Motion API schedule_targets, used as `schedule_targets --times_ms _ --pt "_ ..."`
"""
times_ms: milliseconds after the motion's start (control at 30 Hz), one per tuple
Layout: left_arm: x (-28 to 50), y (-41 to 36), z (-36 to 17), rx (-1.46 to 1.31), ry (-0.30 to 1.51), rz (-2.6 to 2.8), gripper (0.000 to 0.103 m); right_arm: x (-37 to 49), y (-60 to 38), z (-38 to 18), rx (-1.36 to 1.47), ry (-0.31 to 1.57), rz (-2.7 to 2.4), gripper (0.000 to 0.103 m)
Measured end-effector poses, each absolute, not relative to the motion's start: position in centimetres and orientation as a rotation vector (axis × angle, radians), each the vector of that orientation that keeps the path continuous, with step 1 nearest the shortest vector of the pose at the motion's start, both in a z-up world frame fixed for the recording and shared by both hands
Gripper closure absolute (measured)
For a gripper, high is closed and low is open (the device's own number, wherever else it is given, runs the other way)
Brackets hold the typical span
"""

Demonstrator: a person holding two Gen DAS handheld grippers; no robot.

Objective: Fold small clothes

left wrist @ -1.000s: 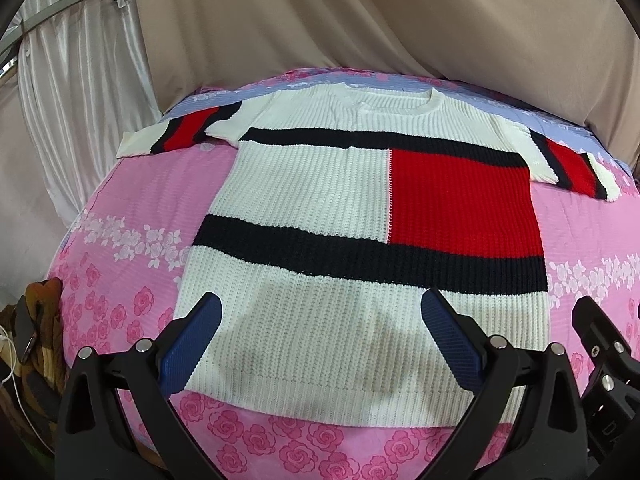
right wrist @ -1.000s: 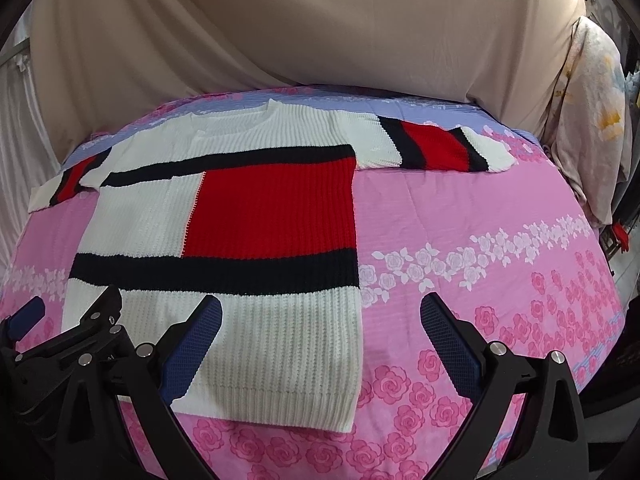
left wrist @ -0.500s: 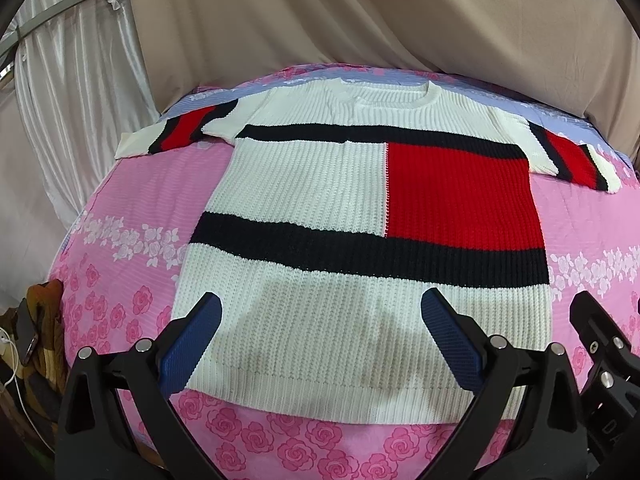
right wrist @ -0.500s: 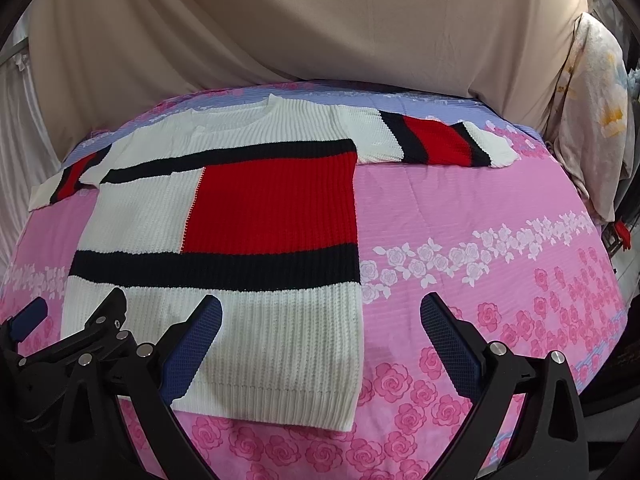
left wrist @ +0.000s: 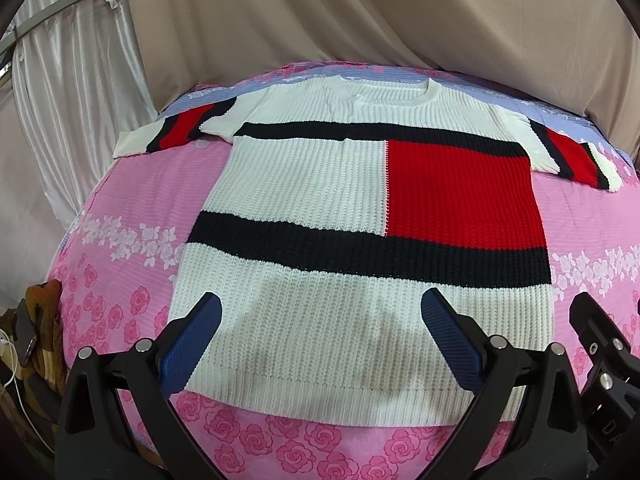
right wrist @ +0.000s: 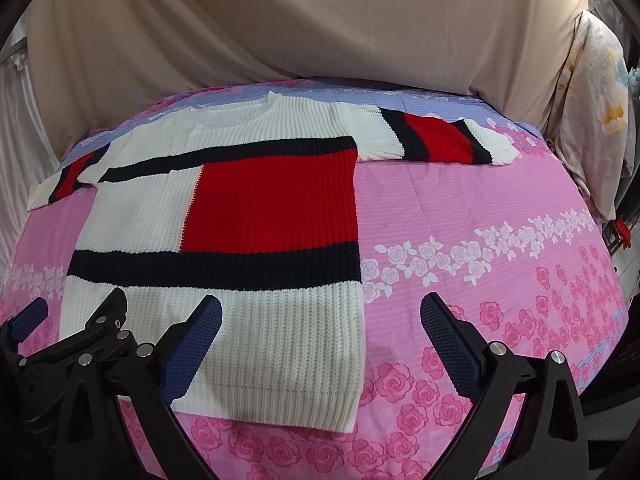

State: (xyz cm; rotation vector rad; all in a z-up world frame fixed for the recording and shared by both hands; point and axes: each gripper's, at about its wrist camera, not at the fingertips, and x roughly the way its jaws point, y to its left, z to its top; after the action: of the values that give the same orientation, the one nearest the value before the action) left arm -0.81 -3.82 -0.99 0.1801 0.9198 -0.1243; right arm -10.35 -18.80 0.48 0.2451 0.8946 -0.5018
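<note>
While the knit sweater lies flat, unfolded, on the pink floral bedsheet, left gripper and right gripper hover above its hem, jaws spread wide, empty.

1. The sweater lies flat and spread on the bed; nothing stands on it, so the space above is open.
2. To the sweater's right, in the right wrist view, a wide bare stretch of bedspread is free.
3. The beige drape closes off the far side just behind the collar.
4. A hanging floral cloth borders the bed's right edge.
5. The left tool and right tool hang side by side, jaws wide apart, over the hem.
</note>
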Motion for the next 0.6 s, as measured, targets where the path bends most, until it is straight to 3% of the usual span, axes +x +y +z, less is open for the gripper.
schedule_targets --times_ms 600 --pt "0.6 -4.7 -2.0 0.199 0.958 -0.117 0.005 -9.6 -19.5 -0.5 0.256 0.923 -0.497 0.005"
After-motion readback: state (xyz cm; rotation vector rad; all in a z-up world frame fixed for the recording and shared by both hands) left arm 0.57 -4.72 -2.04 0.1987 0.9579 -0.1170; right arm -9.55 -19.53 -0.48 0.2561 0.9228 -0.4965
